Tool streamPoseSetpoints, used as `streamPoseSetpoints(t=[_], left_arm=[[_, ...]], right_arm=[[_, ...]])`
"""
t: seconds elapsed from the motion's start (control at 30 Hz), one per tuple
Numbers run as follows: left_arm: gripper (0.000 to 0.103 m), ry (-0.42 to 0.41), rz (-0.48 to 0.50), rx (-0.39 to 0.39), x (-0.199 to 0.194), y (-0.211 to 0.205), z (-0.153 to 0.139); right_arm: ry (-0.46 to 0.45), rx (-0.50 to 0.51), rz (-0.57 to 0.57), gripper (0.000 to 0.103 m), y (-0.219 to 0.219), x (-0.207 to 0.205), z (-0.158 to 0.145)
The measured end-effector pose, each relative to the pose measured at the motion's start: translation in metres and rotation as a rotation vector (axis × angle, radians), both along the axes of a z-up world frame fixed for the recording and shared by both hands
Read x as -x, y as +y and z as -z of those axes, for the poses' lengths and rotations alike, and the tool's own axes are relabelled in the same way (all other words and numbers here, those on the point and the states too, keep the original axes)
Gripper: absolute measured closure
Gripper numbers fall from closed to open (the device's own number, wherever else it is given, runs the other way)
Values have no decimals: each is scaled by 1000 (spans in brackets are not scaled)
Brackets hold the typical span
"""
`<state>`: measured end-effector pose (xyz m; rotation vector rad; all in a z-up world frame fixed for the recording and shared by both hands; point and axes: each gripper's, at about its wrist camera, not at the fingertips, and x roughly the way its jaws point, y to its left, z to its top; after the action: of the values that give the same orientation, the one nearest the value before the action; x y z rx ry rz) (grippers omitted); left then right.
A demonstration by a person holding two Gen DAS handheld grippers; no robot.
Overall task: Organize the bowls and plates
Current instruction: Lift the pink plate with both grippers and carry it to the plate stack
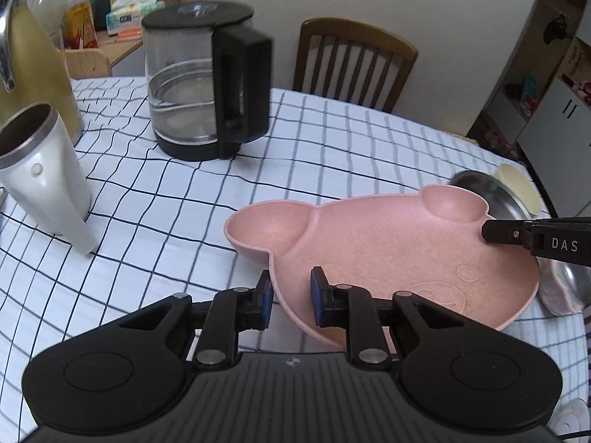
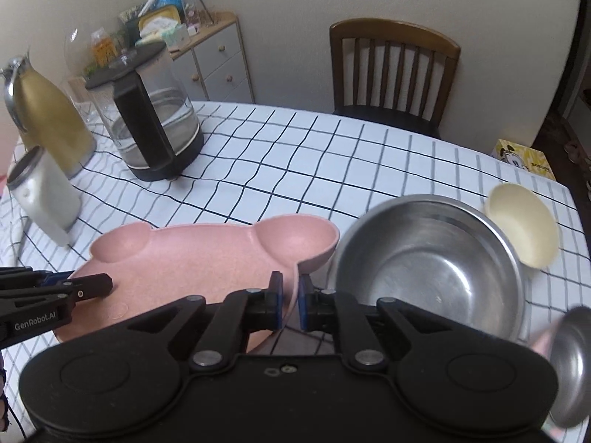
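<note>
A pink bear-shaped plate point(image 1: 388, 251) hangs tilted above the checked tablecloth point(image 1: 332, 147), held from both sides. My left gripper point(image 1: 291, 291) is shut on its near rim, blue pads on either side of the edge. The right gripper point(image 2: 290, 295) is shut on the rim just below one ear, and its black finger point(image 1: 495, 234) shows at the plate's far side in the left wrist view. The left gripper point(image 2: 99, 284) reaches onto the pink plate point(image 2: 192, 262) from the left. Beside it sit a large steel bowl point(image 2: 424, 258) and a cream bowl point(image 2: 524, 229).
A glass kettle point(image 1: 207, 85), a white tumbler point(image 1: 44, 173) and a gold flask point(image 1: 29, 66) stand at the table's left. A small steel dish point(image 2: 572, 361) is at the lower right. A wooden chair point(image 2: 391, 70) stands behind the table, with a yellow box point(image 2: 524, 158) near the far edge.
</note>
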<state>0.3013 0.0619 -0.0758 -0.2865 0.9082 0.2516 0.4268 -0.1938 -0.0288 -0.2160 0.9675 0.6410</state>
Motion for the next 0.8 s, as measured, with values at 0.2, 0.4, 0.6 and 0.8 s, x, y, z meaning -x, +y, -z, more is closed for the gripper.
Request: streamPoseSetpoints(t=[0.2, 0.4, 0.6, 0.8], left_arm=[[83, -34, 37, -1, 27, -40, -28], [83, -58, 103, 4, 52, -97, -48], [83, -68, 190, 11, 72, -168, -55], [83, -53, 277, 10, 80, -233, -44]], right_arm=[[-34, -23, 39, 94, -41, 31, -31], [-52, -51, 95, 94, -102, 64, -56], [-59, -69, 169, 94, -178, 95, -70], [-59, -64, 244, 94, -250, 120, -68]])
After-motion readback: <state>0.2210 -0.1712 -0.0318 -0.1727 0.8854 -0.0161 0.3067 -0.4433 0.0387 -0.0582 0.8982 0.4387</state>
